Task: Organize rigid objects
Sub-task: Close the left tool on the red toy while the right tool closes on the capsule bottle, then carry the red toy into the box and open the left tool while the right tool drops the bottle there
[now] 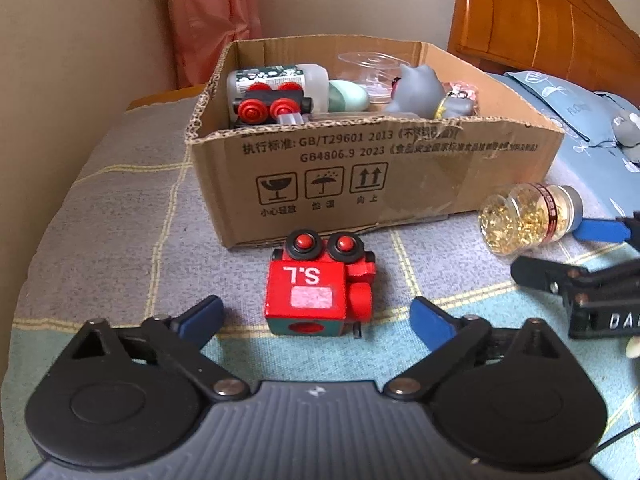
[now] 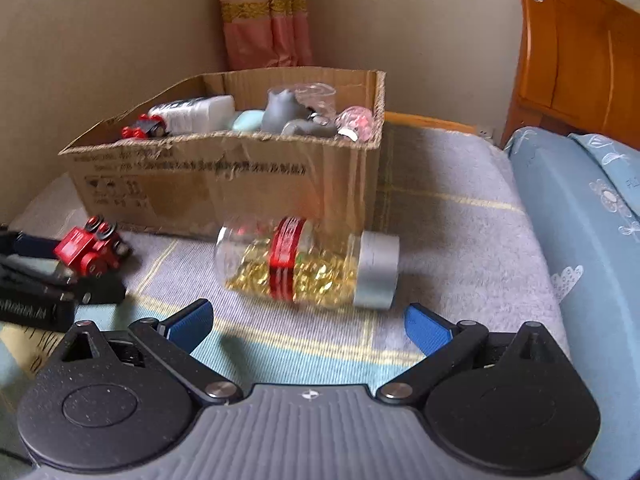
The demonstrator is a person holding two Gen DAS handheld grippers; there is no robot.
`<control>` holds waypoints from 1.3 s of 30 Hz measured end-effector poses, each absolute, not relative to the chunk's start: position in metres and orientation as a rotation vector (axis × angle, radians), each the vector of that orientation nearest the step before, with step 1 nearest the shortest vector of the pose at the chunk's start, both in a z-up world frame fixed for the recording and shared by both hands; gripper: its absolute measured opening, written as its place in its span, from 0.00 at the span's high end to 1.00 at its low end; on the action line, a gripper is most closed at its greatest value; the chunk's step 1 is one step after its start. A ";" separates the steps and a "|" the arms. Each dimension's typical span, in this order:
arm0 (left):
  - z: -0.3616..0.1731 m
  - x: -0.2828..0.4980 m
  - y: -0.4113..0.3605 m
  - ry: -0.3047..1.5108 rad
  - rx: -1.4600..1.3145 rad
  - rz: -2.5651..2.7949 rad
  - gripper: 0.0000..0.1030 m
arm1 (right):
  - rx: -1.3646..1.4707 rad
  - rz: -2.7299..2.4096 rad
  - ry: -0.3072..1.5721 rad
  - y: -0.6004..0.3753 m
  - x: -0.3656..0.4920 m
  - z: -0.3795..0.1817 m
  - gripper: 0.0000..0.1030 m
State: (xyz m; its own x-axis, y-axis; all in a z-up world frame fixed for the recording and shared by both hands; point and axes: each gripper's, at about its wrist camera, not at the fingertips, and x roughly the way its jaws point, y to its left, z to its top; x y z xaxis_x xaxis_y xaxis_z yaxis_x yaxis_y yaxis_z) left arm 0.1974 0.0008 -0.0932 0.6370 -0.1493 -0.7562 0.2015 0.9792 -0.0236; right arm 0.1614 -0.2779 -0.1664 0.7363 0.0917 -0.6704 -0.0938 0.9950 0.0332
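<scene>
Position of components: the left hand-held gripper (image 1: 316, 318) stands with its blue-padded jaws wide apart at the bottom of the left wrist view, holding nothing. A red wooden toy locomotive with black-and-red wheels (image 1: 320, 286) lies overturned at frame centre, between and just ahead of the blue fingertips (image 1: 430, 322), apart from them. It rests on a grey and light-blue checked blanket (image 1: 120, 208) covering the bed.

An open brown cardboard box (image 1: 376, 172) occupies the upper centre, directly behind the locomotive. It contains a second red-wheeled toy (image 1: 268, 106), a white plastic bottle (image 1: 280, 78), a grey animal figure (image 1: 420, 88) and other items too small to identify.

The right hand-held gripper (image 2: 308, 326) is likewise spread wide and empty. A clear jar of gold-coloured pieces with a red band and silver cap (image 2: 308, 266) lies on its side at the centre of the right wrist view, just ahead of the jaws, in front of the box.
</scene>
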 end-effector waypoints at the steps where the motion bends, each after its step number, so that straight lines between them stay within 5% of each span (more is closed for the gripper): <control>1: -0.094 0.197 0.001 0.855 0.065 -0.202 0.02 | 0.002 0.106 0.733 -0.278 0.163 -0.165 0.00; 23: -0.093 0.202 0.003 0.862 0.059 -0.189 0.03 | -0.032 0.026 0.772 -0.267 0.184 -0.163 0.07; 37: -0.085 0.207 -0.002 0.840 0.119 -0.279 0.49 | -0.041 0.031 0.781 -0.270 0.180 -0.161 0.07; 39: -0.084 0.208 -0.002 0.844 0.138 -0.294 0.49 | -0.047 0.037 0.784 -0.270 0.180 -0.160 0.07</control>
